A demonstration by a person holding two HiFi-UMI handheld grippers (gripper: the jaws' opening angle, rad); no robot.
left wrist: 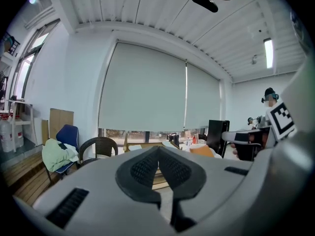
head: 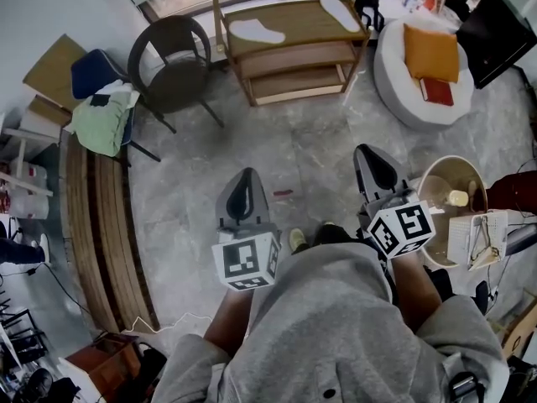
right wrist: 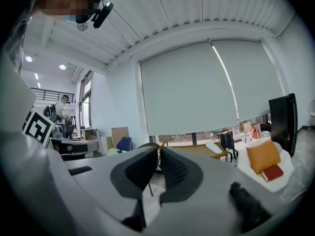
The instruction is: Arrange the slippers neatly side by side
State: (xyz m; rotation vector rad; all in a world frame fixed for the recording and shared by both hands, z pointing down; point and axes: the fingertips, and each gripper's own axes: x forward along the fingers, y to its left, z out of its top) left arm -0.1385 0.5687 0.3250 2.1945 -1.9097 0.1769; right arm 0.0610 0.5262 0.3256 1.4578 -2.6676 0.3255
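Grey sweatshirt (head: 336,326) fabric fills the bottom of the head view. Just past it each hand holds out tongs topped with a cube of black-and-white square markers. Both the left tongs (head: 245,180) and the right tongs (head: 370,154) have their dark ribbed pads pressed together at the tips, with nothing between them.

Two flat white slippers lie well ahead on the top board of a low wooden shelf (head: 294,61). One slipper (head: 257,30) is at its left, the other slipper (head: 340,11) is near its right end, and they lie apart at different angles.

Left of the shelf stands a dark woven round-backed chair (head: 172,61). To its right, a white round seat (head: 394,74) carries an orange cushion (head: 430,53) and a red book (head: 436,91). Near the right tongs, a round cream tub (head: 436,170) holds a small pale object. Mottled grey stone floor (head: 285,149) lies beneath.
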